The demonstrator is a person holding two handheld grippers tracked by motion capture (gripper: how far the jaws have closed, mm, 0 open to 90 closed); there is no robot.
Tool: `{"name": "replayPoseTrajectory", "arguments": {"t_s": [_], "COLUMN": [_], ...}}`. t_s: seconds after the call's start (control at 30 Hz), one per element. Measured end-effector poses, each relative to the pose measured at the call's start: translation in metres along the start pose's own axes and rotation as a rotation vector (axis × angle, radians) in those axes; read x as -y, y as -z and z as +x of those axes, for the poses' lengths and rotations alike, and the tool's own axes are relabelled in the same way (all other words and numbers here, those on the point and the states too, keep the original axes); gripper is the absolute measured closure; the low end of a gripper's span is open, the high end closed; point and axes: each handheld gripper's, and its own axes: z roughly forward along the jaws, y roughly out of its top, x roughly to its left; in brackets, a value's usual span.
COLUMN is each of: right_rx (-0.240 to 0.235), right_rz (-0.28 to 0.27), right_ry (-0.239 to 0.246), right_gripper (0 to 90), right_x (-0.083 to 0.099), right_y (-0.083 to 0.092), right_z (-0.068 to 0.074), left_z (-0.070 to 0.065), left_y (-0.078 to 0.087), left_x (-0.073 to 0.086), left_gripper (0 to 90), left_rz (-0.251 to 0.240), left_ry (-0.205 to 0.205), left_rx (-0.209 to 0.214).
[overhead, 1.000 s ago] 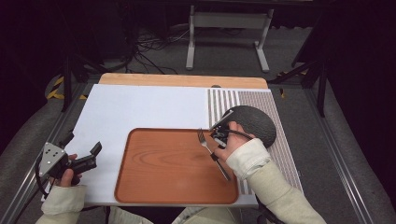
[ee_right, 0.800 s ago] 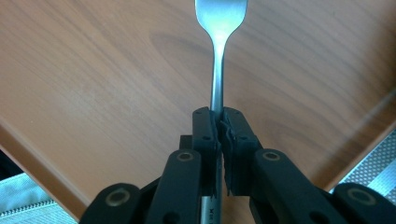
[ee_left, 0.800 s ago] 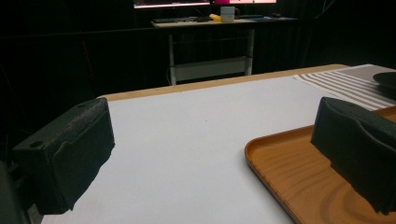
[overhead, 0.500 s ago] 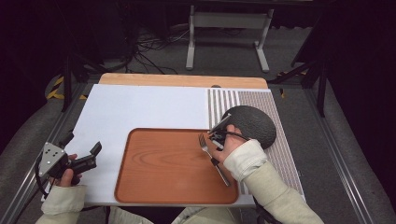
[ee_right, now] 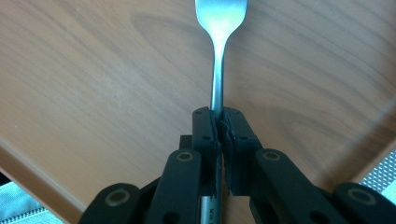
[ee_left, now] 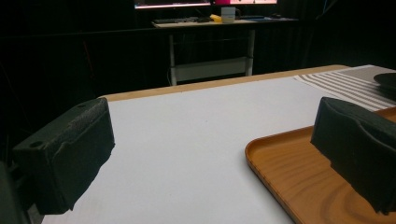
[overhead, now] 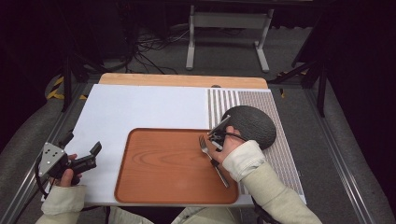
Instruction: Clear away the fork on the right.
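Note:
A metal fork (overhead: 206, 145) lies low over the right part of the wooden tray (overhead: 168, 168), tines pointing away from the person. My right gripper (overhead: 215, 148) is shut on the fork's handle. In the right gripper view the black jaws (ee_right: 218, 119) clamp the handle just below the neck, and the fork head (ee_right: 221, 16) sits over the wood grain of the tray (ee_right: 102, 84). My left gripper (overhead: 80, 161) rests at the near left of the white mat, open, with nothing between its pads (ee_left: 70, 154).
A dark round plate (overhead: 252, 125) sits on the striped placemat (overhead: 280, 154) right of the tray, just behind the right hand. The white mat (overhead: 130, 112) covers the left and middle of the table. The tray's rim (ee_left: 261, 163) lies right of the left gripper.
The right gripper with the fork has shifted slightly toward the near side over the tray. The left gripper has stayed where it was.

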Motion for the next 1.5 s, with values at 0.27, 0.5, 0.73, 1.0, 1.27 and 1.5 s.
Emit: {"name": "replayPoseTrajectory", "arguments": {"t_s": [0.27,0.5,0.73,1.0,1.27,1.5], "right_rx": [0.003,0.007,0.017,-0.016,-0.031,-0.048], "right_rz": [-0.002,0.001,-0.036,-0.172,-0.38,-0.496], "right_ry": [-0.008,-0.015,-0.011,0.075,0.323,0.471], "right_gripper": [84.2,83.3,70.0,36.4,17.0,29.4], "right_x": [0.0,0.0,0.001,0.0,-0.006,-0.012], "right_y": [-0.004,-0.005,-0.002,0.005,0.01,0.014], "right_z": [-0.001,-0.002,-0.003,0.0,0.006,0.007], "left_z": [0.0,0.0,0.0,-0.001,0.0,0.0], "left_y": [0.0,0.0,0.0,0.0,0.0,0.0], "left_x": [0.0,0.0,0.0,0.0,0.0,0.0], "left_gripper": [0.0,0.0,0.0,0.0,0.0,0.0], "left_rz": [0.001,0.001,0.002,0.003,0.001,0.0], "left_ry": [0.0,-0.001,0.0,-0.001,-0.001,-0.003], "left_rx": [0.002,0.002,0.004,0.003,0.004,0.005]}}
